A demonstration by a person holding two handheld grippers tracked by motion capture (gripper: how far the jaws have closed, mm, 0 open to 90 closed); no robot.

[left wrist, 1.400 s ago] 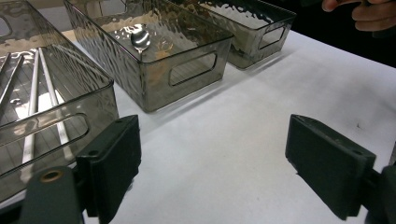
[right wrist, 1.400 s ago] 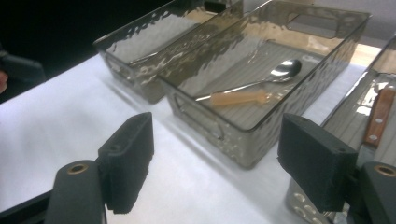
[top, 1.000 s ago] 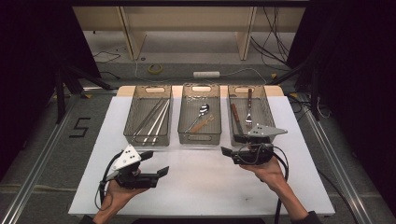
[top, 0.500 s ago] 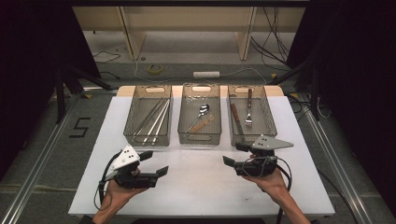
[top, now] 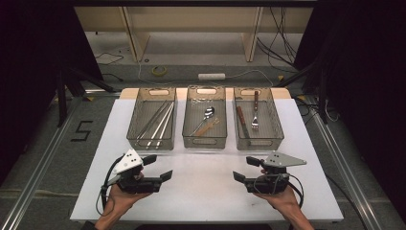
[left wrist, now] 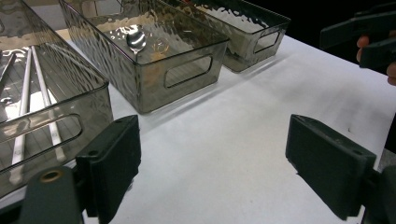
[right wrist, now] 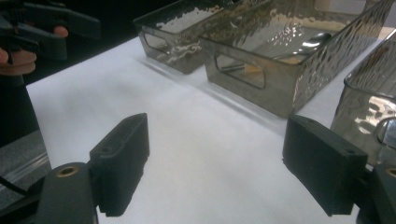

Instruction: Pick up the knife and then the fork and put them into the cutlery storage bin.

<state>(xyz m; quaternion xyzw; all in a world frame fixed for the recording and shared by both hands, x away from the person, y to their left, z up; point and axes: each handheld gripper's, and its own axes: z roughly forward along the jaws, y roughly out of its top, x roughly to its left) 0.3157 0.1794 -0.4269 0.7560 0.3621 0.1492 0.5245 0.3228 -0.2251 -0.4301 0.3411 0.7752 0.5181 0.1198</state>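
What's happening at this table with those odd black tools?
A person holds the left gripper and the right gripper above the white table, both open and holding nothing. Beyond them stand three clear bins: chopsticks in the left one, a spoon in the middle, a fork in the right.

White power strip (top: pixel 211 76) and yellow tape roll (top: pixel 159 70) (both on floor) beyond the table (top: pixel 201 196)

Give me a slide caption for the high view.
Two open hand-held grippers, left and right, rest before three clear bins of sorted cutlery.
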